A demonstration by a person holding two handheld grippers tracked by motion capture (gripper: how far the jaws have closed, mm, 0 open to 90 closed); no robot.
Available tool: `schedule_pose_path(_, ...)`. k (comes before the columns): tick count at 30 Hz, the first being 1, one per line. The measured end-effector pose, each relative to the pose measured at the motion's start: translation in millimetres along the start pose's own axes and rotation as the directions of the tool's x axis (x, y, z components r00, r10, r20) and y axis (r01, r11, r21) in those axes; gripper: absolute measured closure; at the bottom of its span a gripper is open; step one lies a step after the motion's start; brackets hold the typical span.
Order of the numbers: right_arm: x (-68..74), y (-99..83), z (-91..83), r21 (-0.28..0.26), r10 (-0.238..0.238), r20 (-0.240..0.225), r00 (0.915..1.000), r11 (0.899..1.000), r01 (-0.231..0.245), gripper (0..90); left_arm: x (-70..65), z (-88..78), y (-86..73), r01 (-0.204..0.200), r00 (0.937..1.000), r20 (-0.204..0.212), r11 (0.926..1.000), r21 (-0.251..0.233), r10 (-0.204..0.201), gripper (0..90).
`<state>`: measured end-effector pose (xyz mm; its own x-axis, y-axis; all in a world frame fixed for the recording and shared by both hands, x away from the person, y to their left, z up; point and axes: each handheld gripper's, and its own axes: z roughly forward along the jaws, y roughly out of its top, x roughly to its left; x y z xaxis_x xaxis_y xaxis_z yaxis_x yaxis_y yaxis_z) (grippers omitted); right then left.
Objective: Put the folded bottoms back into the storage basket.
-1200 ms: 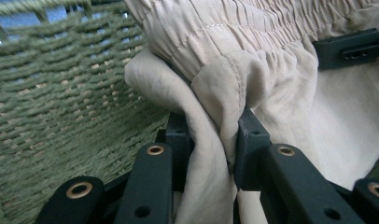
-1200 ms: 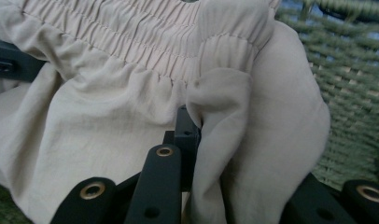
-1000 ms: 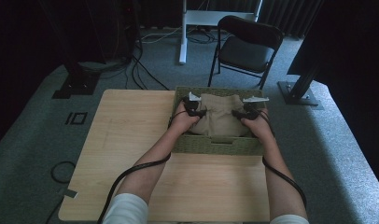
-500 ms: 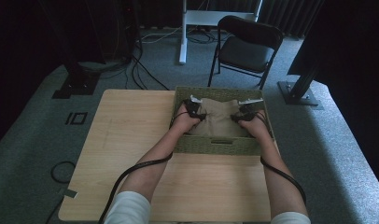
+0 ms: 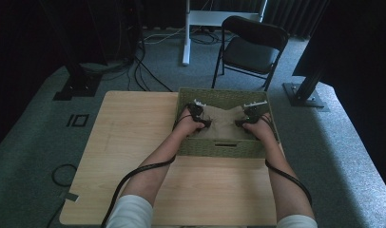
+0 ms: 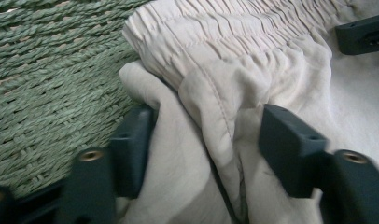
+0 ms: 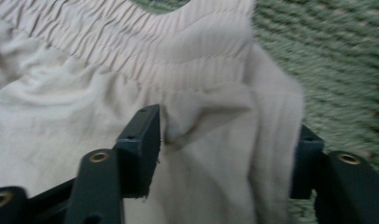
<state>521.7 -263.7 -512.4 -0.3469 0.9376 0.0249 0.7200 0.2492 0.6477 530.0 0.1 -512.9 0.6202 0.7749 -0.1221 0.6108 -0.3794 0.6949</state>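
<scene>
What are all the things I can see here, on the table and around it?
Table: one, light wood, centre of the high view.
Basket: one, green woven, on the table's far right part.
Garment: one, beige with a gathered waistband, lying inside the basket.
Folding chair: one, black, on the floor beyond the table.
Stand: one, white, left of the chair.
Cables: several, black, on the grey carpet beyond the table.
Left gripper: one, black, jaws around a fold of the garment.
Right gripper: one, black, jaws around another fold.
Forearms: two, bare, reaching into the basket.
</scene>
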Motion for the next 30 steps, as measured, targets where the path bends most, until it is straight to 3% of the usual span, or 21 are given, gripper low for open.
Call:
schedule_pose_path(3,-2.4,0.9,-1.9,-0.017,0.008,-0.022,0.9997,1.0,-0.009,28.5,1.1,-3.0,1.2,0.013,0.9999,-0.008,0.9997,-0.019,-0.014,28.4)
schedule_pose_path(6,-5.5,1.8,-5.7,-0.033,0.017,0.001,0.9999,0.999,-0.017,25.6,0.9,-6.7,2.2,0.021,0.9998,-0.006,0.9991,-0.038,-0.021,26.1)
schedule_pose_path(15,-6.4,9.3,-19.2,-0.103,-0.045,-0.01,0.9989,0.994,0.044,20.1,0.2,-18.7,7.8,0.029,0.9995,0.016,0.9948,-0.098,-0.027,23.6)
schedule_pose_path(21,-7.3,17.1,-30.1,-0.113,-0.066,-0.017,0.9977,0.992,0.063,19.1,-0.7,-24.1,8.8,-0.016,0.9997,0.016,0.9957,-0.092,0.018,23.6)
schedule_pose_path(25,-7.5,21.0,-38.1,-0.125,-0.044,-0.046,0.998,0.991,0.038,18.1,-4.0,-32.5,16.4,-0.025,0.9987,0.04,0.9901,-0.138,0.03,21.1)
schedule_pose_path(28,-7.7,23.8,-44.8,-0.126,-0.017,-0.072,0.9972,0.992,0.007,18.1,-5.9,-39.4,22.7,-0.041,0.9985,0.029,0.9869,-0.156,0.046,20.2)
schedule_pose_path(30,-7.3,25.8,-49.8,-0.147,-0.03,-0.057,0.9979,0.989,0.021,15.4,-7.2,-45.7,27.0,-0.03,0.9985,0.039,0.9841,-0.175,0.038,20.1)
